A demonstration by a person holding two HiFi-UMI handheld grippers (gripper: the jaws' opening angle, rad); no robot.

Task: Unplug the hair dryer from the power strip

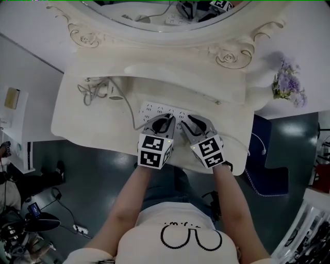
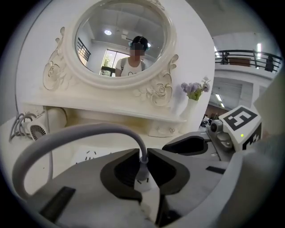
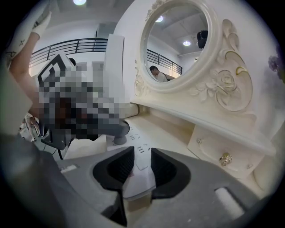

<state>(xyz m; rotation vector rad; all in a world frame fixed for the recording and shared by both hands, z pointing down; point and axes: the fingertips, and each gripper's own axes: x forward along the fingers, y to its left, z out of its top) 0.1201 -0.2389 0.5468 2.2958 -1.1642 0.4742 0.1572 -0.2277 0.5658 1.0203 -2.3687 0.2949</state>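
Observation:
A white power strip (image 1: 154, 109) lies on the cream vanity table (image 1: 77, 121). A grey plug (image 2: 142, 173) stands in it, and my left gripper (image 2: 143, 153) is shut on that plug just below its cord. The grey cord (image 2: 67, 135) arches left toward the hair dryer (image 2: 38, 129), which lies at the table's back left (image 1: 100, 88). My right gripper (image 3: 142, 153) is shut on the strip's near end (image 3: 140, 176), pads pressed against both sides. In the head view the left gripper (image 1: 166, 119) and right gripper (image 1: 190, 119) sit side by side over the strip.
An oval mirror (image 1: 165, 15) in a carved frame rises behind the table. A vase of purple flowers (image 1: 286, 85) stands at the right. A drawer with a gold knob (image 3: 225, 158) sits under the mirror shelf. The table's front edge (image 1: 129, 149) is just below the grippers.

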